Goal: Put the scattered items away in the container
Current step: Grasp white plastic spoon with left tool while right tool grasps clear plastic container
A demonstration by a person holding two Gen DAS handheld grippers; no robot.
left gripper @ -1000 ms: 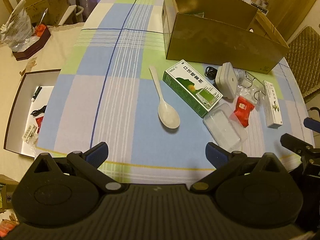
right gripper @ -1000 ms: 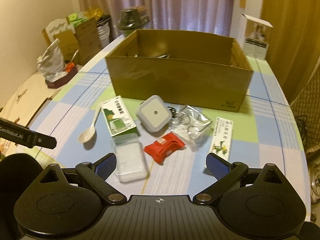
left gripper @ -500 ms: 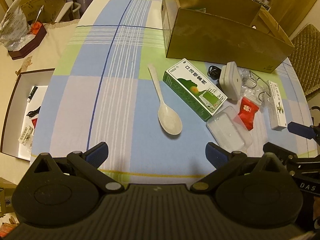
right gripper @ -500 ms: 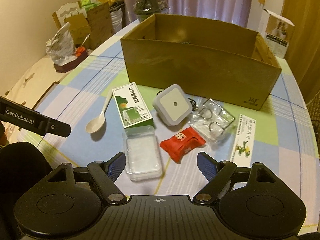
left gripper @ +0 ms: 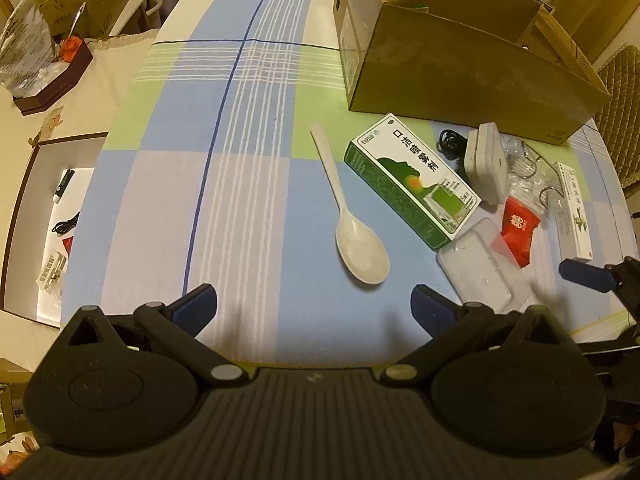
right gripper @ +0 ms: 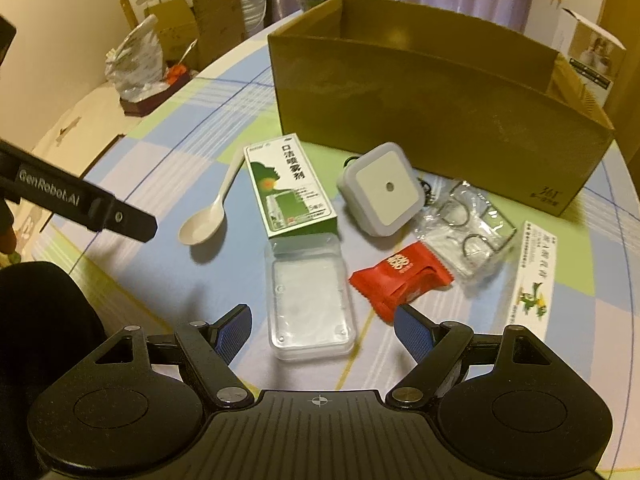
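Both grippers were spread wide with nothing between the fingers. The right gripper (right gripper: 322,330) sat low over the clear plastic case (right gripper: 309,298), its blue pads either side of the case's near end; the left gripper (left gripper: 314,308) hung over bare tablecloth (left gripper: 240,184), with the spoon (left gripper: 354,224) just ahead. The cardboard box (right gripper: 432,120) stood at the far side, with the green carton (right gripper: 290,192), white night light (right gripper: 380,188), red sachet (right gripper: 402,280), bag of wire rings (right gripper: 466,228) and long white carton (right gripper: 534,284) scattered in front. Only the left view showed the open tray (left gripper: 44,220) off the table's edge; only the right view showed the night light's face.
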